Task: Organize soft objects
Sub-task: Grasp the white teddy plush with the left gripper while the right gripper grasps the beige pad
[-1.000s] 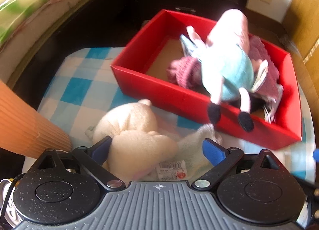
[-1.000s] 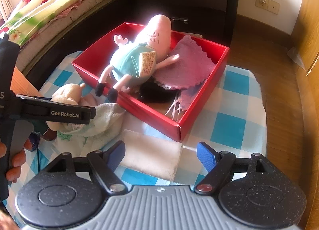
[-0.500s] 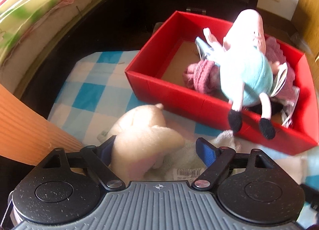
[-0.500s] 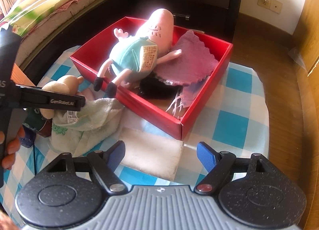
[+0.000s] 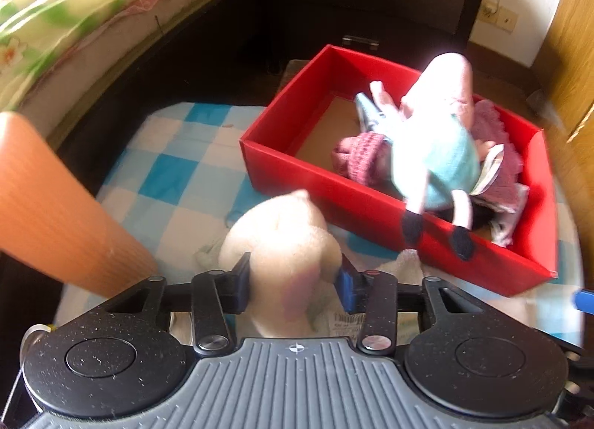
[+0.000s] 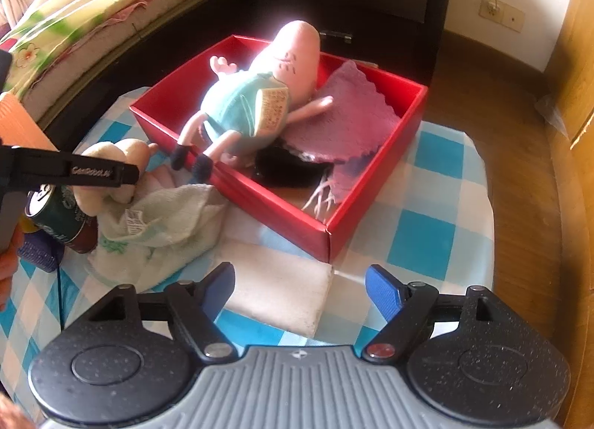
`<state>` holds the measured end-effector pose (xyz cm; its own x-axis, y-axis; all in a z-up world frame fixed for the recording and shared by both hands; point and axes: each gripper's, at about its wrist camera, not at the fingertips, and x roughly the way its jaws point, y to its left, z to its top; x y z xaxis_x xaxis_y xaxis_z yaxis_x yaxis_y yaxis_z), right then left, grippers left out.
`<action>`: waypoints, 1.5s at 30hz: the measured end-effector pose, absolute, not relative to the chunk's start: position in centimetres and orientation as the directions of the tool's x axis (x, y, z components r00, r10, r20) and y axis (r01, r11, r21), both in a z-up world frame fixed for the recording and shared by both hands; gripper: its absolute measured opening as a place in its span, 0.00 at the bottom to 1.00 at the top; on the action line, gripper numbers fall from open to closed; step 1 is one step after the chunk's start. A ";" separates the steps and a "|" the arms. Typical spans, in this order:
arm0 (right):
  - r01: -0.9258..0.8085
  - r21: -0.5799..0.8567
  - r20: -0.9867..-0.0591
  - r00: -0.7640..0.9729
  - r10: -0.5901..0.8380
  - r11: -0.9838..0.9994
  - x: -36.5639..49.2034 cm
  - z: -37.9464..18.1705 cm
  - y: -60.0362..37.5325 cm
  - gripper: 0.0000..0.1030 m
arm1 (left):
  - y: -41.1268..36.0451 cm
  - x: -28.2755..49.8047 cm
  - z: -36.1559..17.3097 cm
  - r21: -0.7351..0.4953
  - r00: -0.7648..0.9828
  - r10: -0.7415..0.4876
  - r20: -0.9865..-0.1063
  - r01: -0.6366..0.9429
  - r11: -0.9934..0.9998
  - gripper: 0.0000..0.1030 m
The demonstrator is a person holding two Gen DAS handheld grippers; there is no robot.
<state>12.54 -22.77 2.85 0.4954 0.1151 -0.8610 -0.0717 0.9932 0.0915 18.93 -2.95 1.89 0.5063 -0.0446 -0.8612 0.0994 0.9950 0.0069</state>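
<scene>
Left wrist view
Left tool: its jaws have just been closing and the pads now press both sides of the cream plush toy.
Cream plush toy: between the blue pads, over the checked cloth on the table, just in front of the red box.
Red box: open-topped, on the table beyond the toy.
Pink plush doll: in a teal dress, lying in the box with its black feet over the near wall.
Knitted pink item: in the box, touching the doll.
White towel: partly seen beside the held toy, at the foot of the box.
Orange ribbed object: at the left edge of the view; what it is cannot be told.

Right wrist view
Right tool: jaws stand apart with nothing between the pads, above a white folded cloth.
White folded cloth: flat on the table, just beside the near corner of the red box.
Left tool: at the left edge, its finger across the cream plush toy.
White towel: crumpled on the table under and beside that toy.
Dark green can: lying beside the towel.
Purple cloth: in the box, partly under the pink plush doll.
</scene>
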 end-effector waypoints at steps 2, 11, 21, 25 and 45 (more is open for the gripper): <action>-0.073 0.088 -0.859 0.499 0.113 0.993 12.5 3.0 -22.7 0.55 | -2.8 18.0 2.6 -0.042 0.500 -0.093 -0.861 0.112 0.993 0.41; -0.092 0.081 -0.875 0.470 0.115 0.992 12.7 2.1 -22.6 0.51 | -2.3 12.9 5.5 -0.119 0.511 -0.210 -0.833 0.206 0.971 0.41; -0.323 0.075 -0.881 0.421 0.214 0.944 14.2 0.5 -21.7 0.61 | -1.0 11.6 5.2 -0.228 0.446 -0.321 -0.836 0.250 0.941 0.42; -0.443 0.095 -0.889 0.365 0.276 0.892 15.1 0.0 -21.5 0.66 | -0.3 11.1 5.1 -0.276 0.418 -0.363 -0.833 0.255 0.927 0.44; -0.618 0.002 -0.901 0.339 0.269 0.786 9.7 0.3 -19.8 0.68 | -0.5 10.2 2.9 -0.332 0.324 -0.405 -0.855 0.256 0.908 0.47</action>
<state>9.75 -19.79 0.35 0.3392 0.2689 -0.9015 -0.6179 0.7863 0.0020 10.16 -0.46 2.86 0.3243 -0.4045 -0.8551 0.2565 0.9077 -0.3322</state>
